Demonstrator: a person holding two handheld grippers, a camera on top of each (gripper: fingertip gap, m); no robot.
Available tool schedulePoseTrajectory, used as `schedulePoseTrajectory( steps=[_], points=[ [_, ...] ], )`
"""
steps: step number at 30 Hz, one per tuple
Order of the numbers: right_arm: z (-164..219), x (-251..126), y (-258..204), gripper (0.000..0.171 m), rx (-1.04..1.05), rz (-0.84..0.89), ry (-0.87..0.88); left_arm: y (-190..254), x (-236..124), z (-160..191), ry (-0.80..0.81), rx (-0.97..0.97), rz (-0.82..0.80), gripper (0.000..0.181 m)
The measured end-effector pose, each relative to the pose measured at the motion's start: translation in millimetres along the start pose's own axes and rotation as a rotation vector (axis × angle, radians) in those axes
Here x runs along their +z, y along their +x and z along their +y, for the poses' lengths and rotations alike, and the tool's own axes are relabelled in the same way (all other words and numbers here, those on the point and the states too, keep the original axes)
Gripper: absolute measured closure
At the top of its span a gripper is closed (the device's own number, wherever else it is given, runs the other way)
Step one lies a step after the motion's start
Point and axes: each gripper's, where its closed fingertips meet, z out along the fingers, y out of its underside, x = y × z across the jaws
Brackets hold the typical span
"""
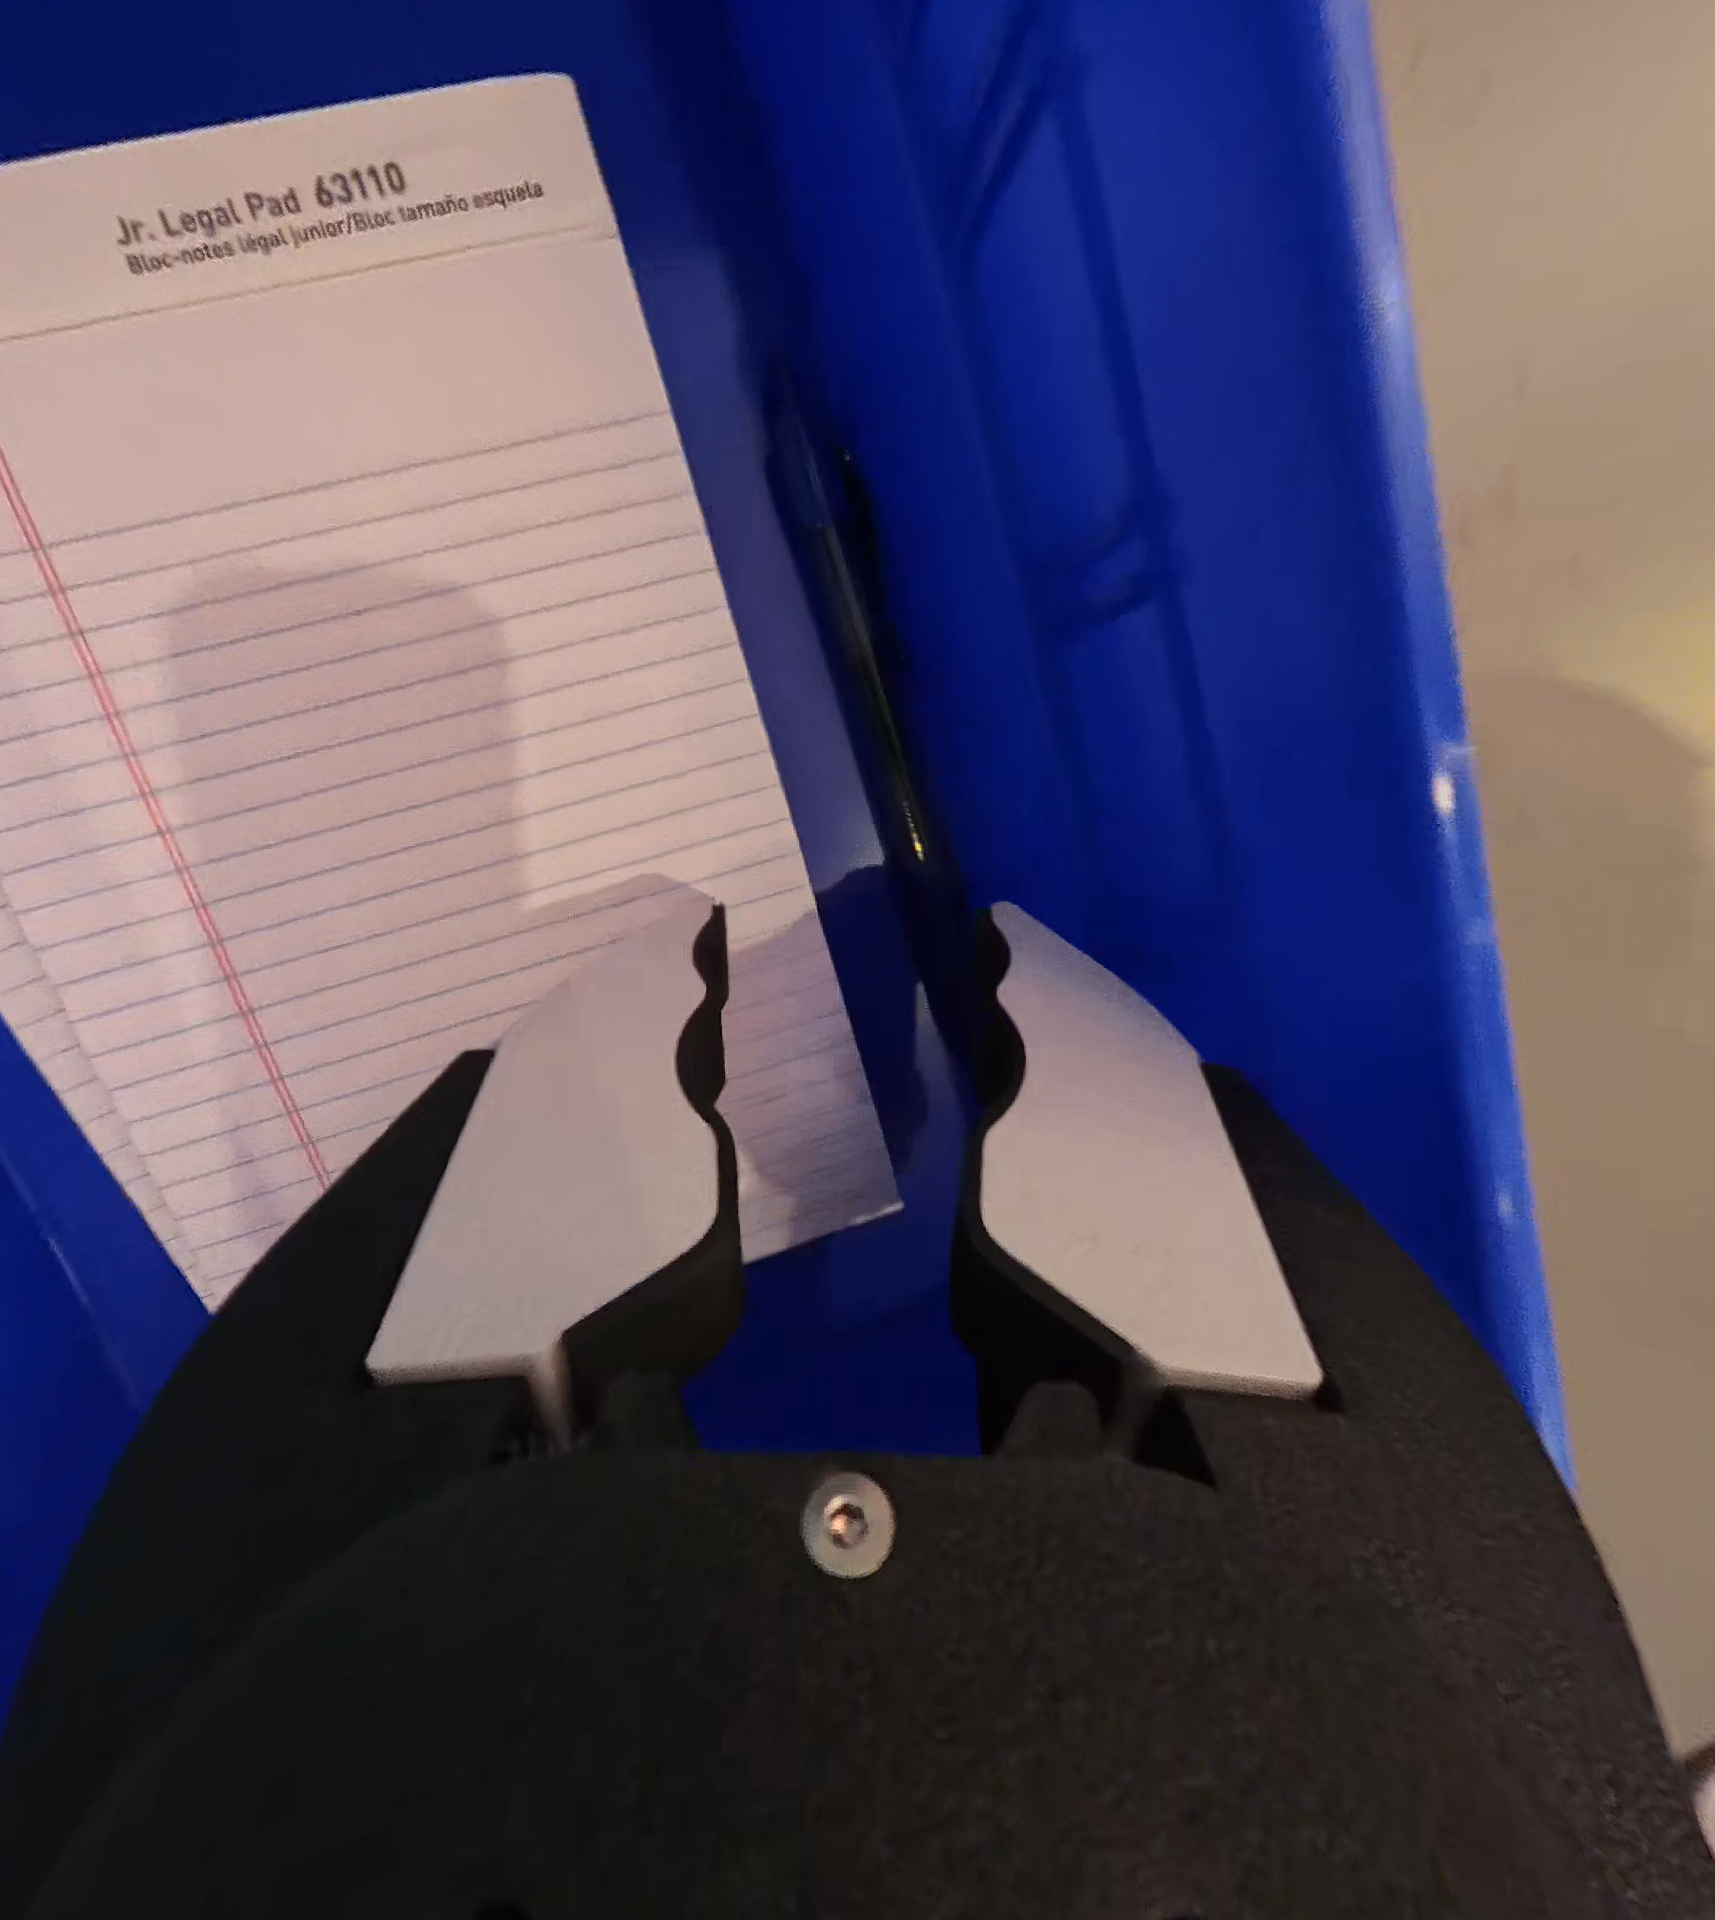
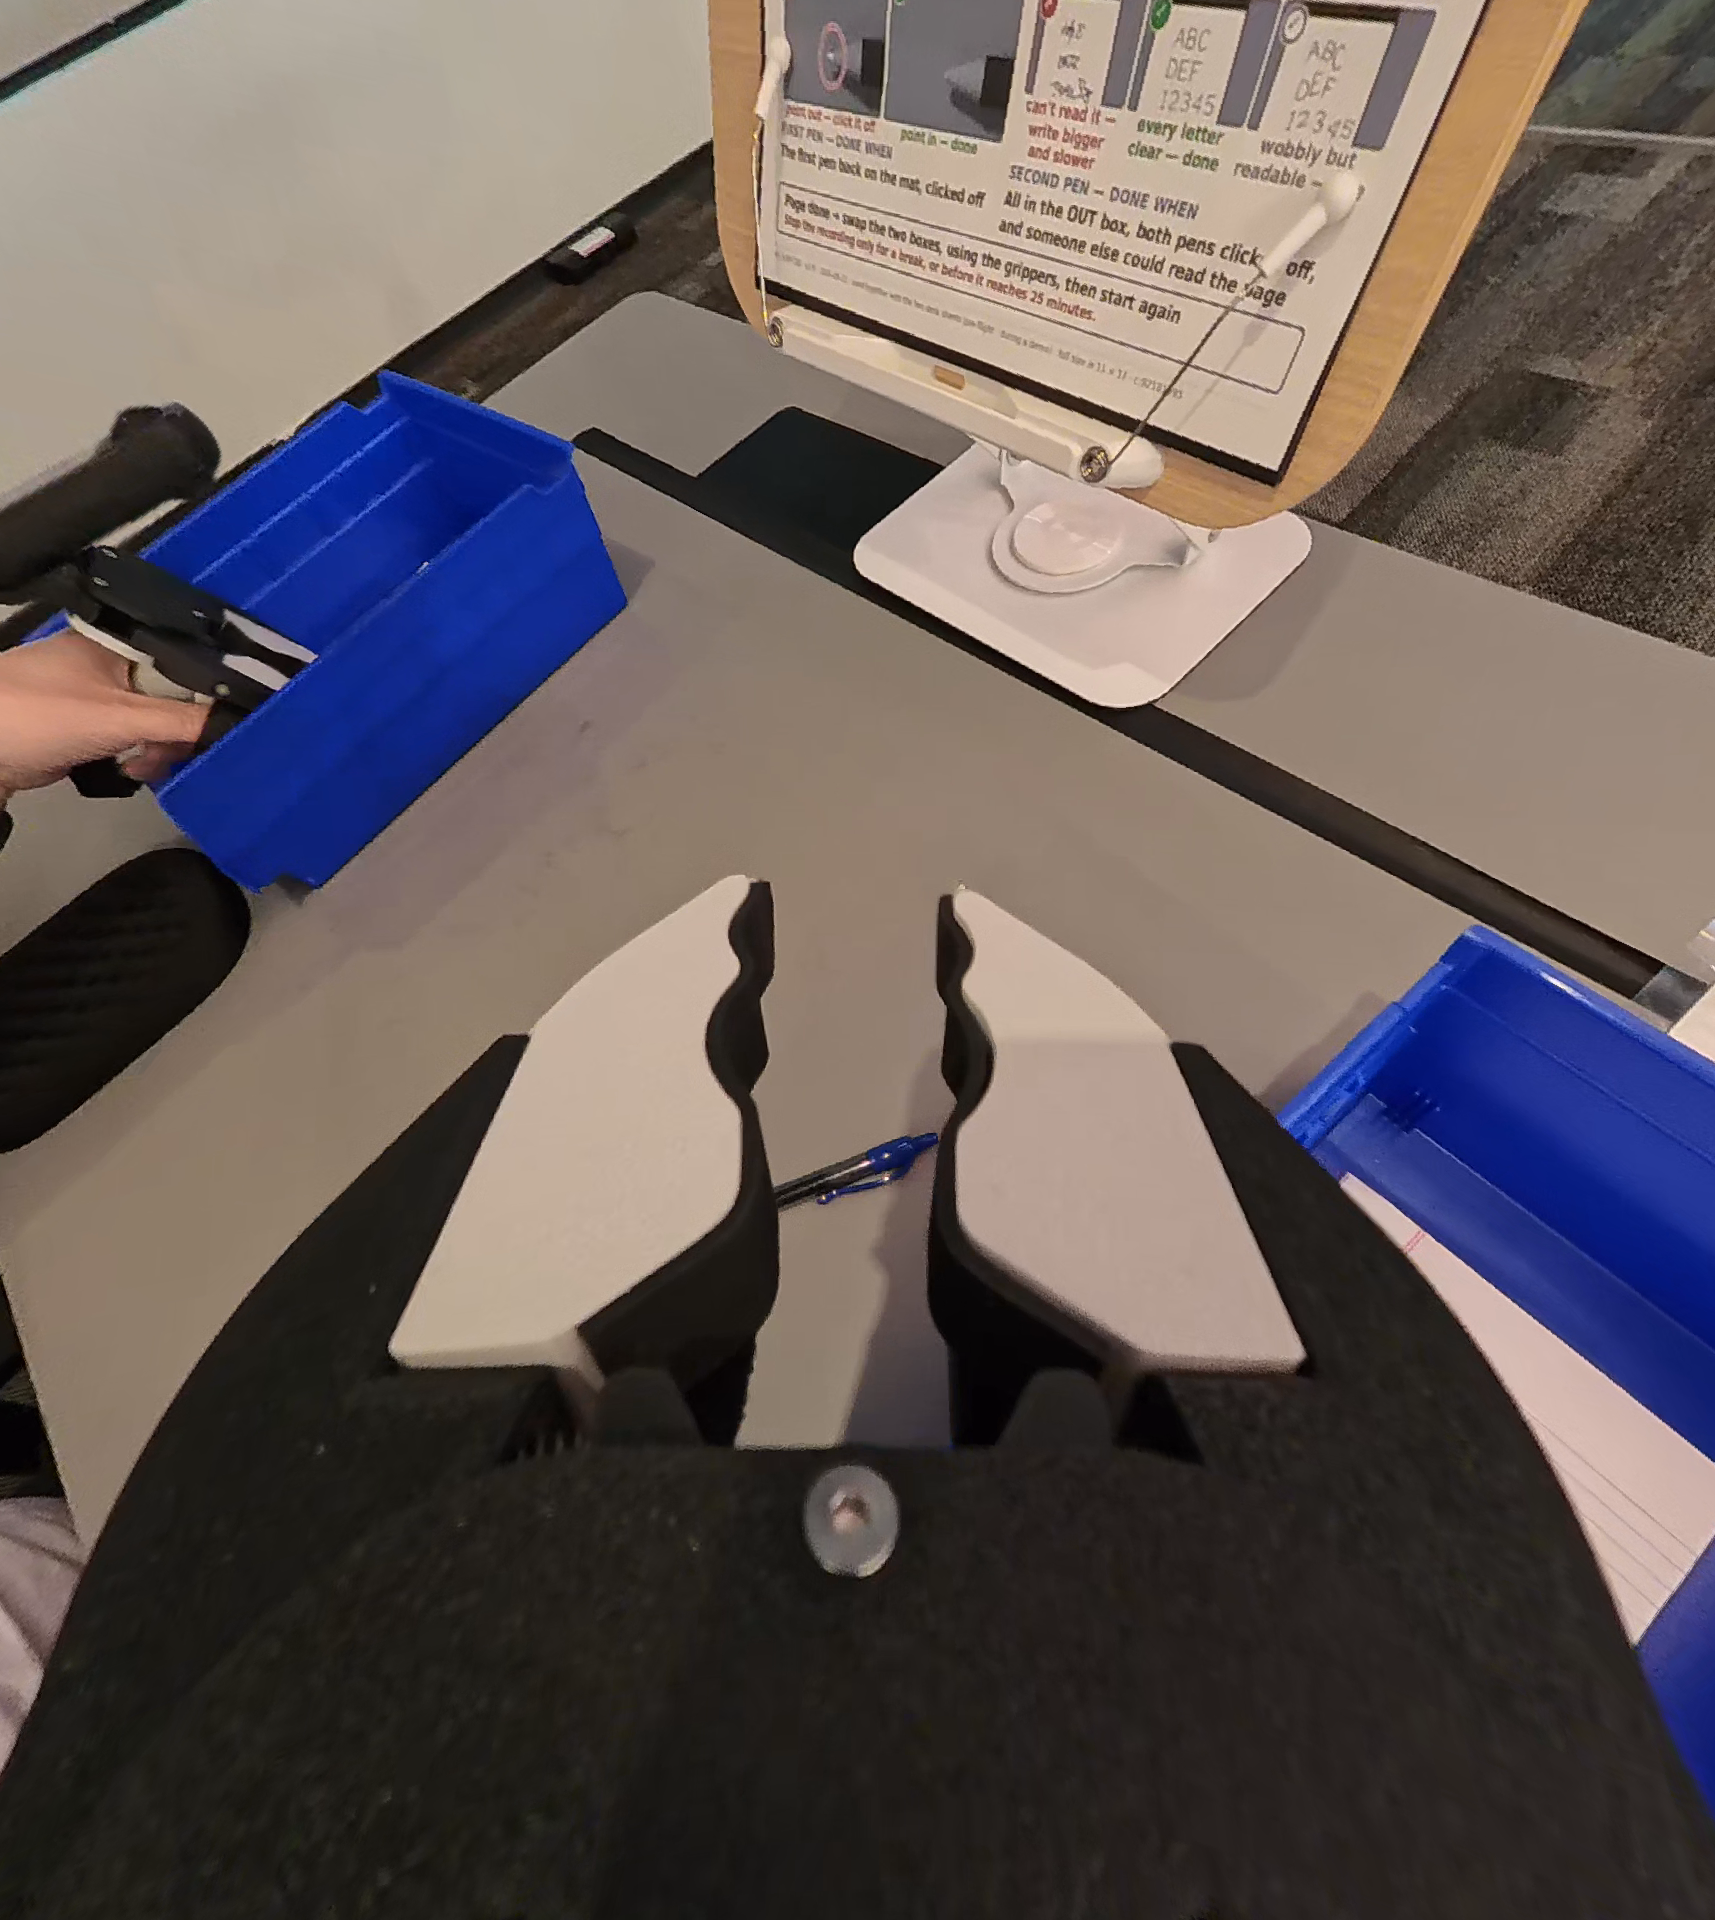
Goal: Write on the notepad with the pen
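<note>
Grey-faced fingers of the left gripper (image 1: 853, 925) stand apart inside a blue bin (image 1: 1196, 727), over the notepad's (image 1: 333, 675) right edge; a dark pen (image 1: 863, 665) lies in the narrow gap between pad and wall. The right gripper (image 2: 853, 904), fingers apart, hovers over a blue pen (image 2: 863, 1169) on open grey table (image 2: 832, 748).

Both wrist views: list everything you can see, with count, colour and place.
Notepad: one, white lined, inside the left bin.
Dark pen: one, in that bin beside the pad.
Blue pen: one, on the table below the right gripper.
Bins: two, blue, left and right; right one holds lined paper.
Instruction board: one, on a white stand, far side.
Table: grey.
Left gripper: open, inside the left bin.
Right gripper: open.
Hand: holding the left gripper.
</note>
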Motion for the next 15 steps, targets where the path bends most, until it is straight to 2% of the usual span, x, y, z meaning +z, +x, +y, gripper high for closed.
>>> schedulePoseTrajectory(
  steps=[8,12,15],
  points=[
    [7,1,9,0.141,0.009,0.020,-0.025,-11,7,-5,-0.036,0.033,-0.125,0.132],
    [9,1,11,0.141,0.004,0.025,-0.030,-30,1,0,-0.068,0.040,-0.237,0.136],
    [8,0,11,0.141,0.001,0.022,-0.026,-22,0,-4,-0.020,0.001,-0.156,0.139]
  ],
)
